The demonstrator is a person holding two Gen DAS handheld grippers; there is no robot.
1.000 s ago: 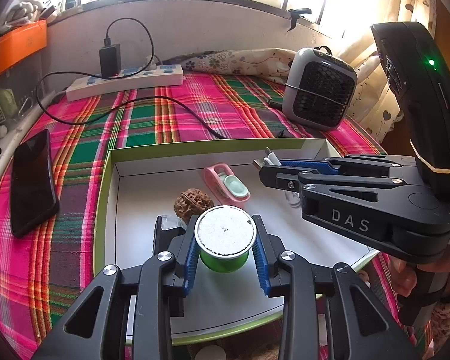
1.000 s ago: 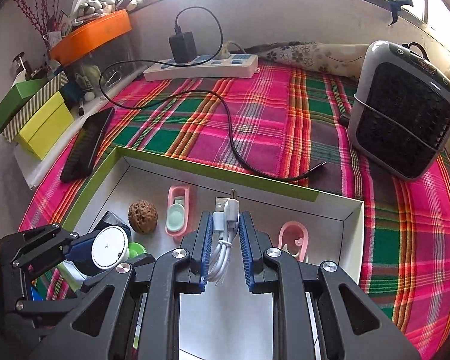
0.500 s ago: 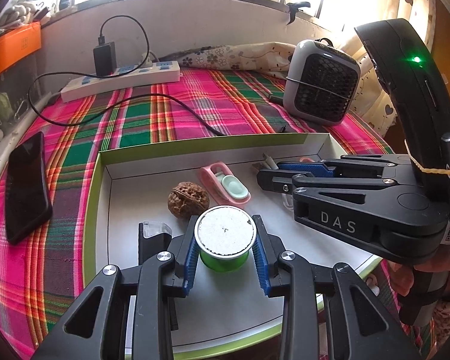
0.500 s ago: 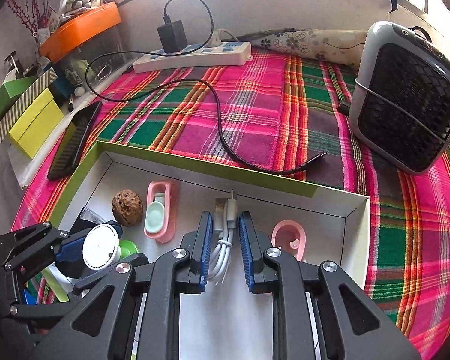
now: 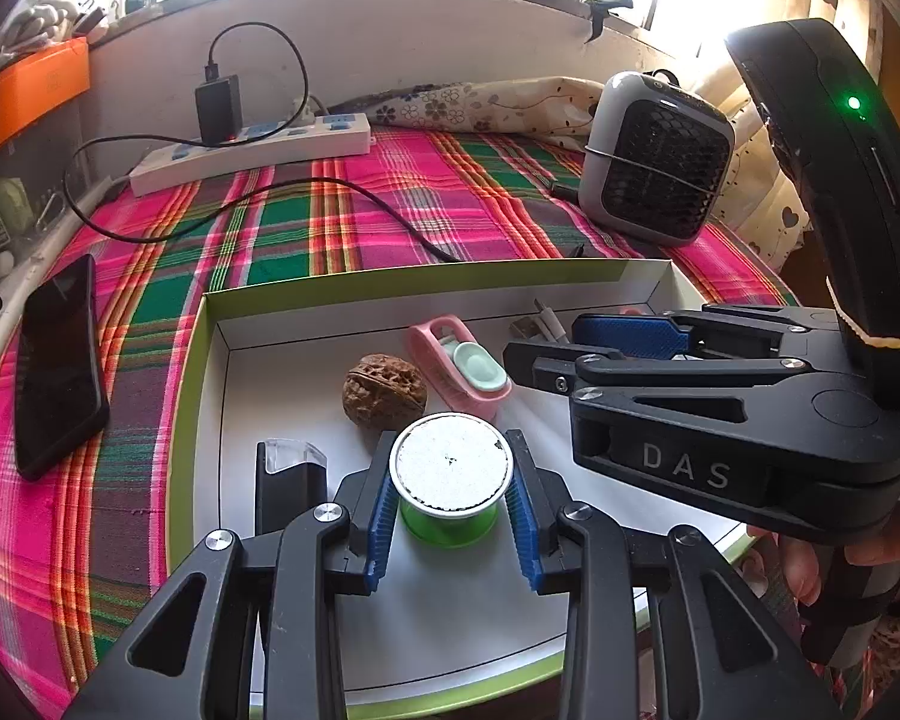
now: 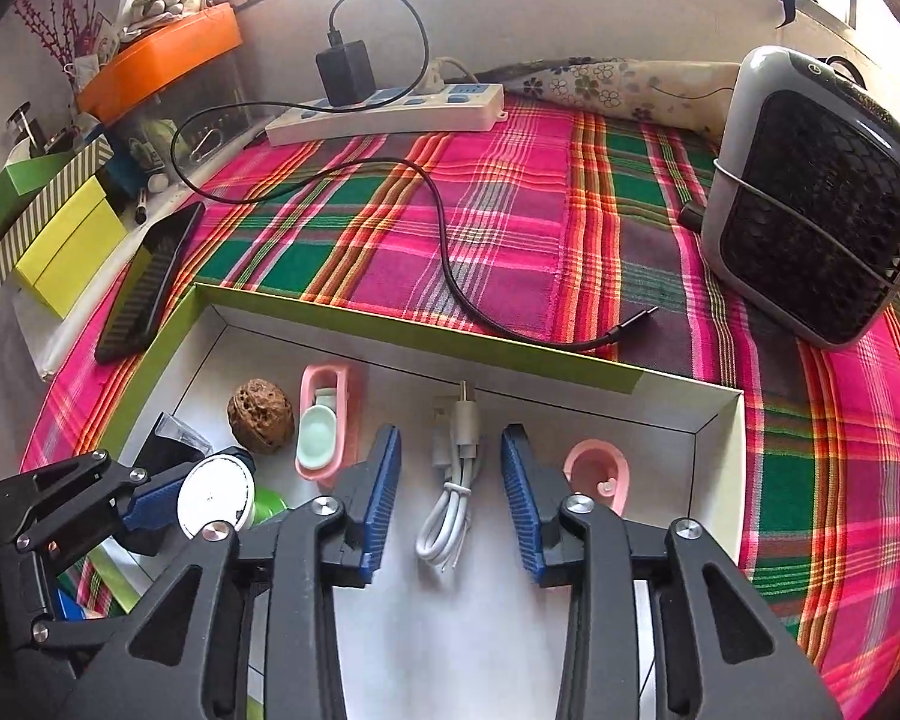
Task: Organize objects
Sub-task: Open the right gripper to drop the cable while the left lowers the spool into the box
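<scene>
Fingers of the right gripper (image 6: 450,498) have just been opening and now stand apart on either side of a coiled white USB cable (image 6: 453,480), which lies loose on the white floor of the green-rimmed box (image 6: 426,333), touching neither pad. Left gripper (image 5: 450,501) fingers press both sides of a small green cup with a white foil lid (image 5: 450,468), beside a walnut (image 5: 383,399).

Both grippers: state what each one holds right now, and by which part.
The left gripper holds the small green cup by its sides, under the white lid. The right gripper has just been opening and holds nothing; the white cable lies loose between its fingers.
</scene>
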